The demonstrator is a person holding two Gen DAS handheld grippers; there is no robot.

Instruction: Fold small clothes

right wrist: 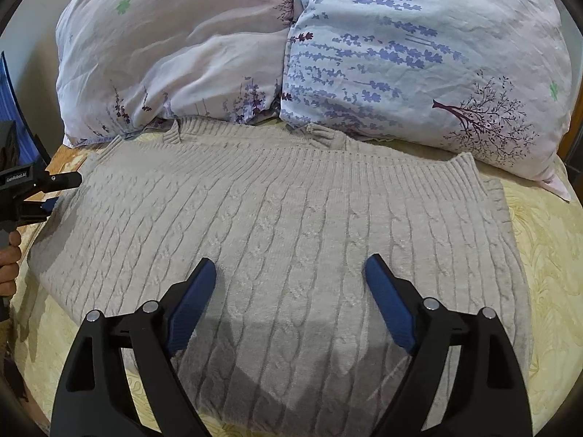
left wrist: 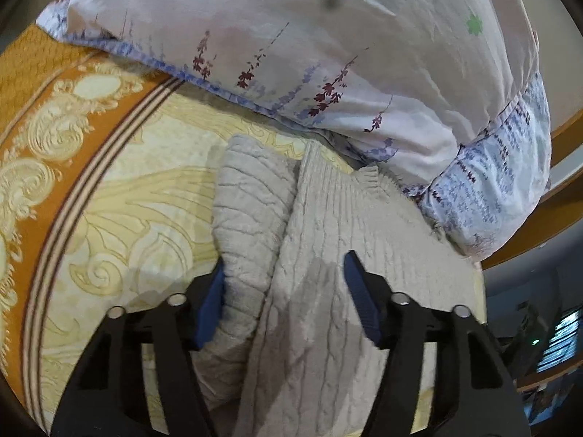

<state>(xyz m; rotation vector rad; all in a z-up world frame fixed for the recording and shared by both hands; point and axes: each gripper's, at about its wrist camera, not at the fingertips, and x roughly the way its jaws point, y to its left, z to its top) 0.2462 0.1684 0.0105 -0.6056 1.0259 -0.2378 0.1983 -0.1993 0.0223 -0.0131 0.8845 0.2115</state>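
Observation:
A grey cable-knit sweater [right wrist: 291,211] lies flat on the bed, its ribbed hem toward the pillows. In the left wrist view one sleeve [left wrist: 251,211] is folded along the sweater body [left wrist: 328,247]. My left gripper [left wrist: 286,260] stands over the sweater's left side, half open, with the sleeve fold and body fabric between its blue pads [left wrist: 211,302]. I see no firm pinch. The right wrist view shows that left gripper [right wrist: 63,191] at the sweater's left edge. My right gripper [right wrist: 290,262] hovers open above the middle of the sweater with nothing gripped.
Two floral pillows, pinkish [right wrist: 175,54] and bluish [right wrist: 419,54], lie just behind the sweater. The yellow patterned bedspread [left wrist: 120,200] has an orange border [left wrist: 69,134]. A wooden bed frame [left wrist: 568,189] shows at the right. A hand [right wrist: 9,258] holds the left gripper.

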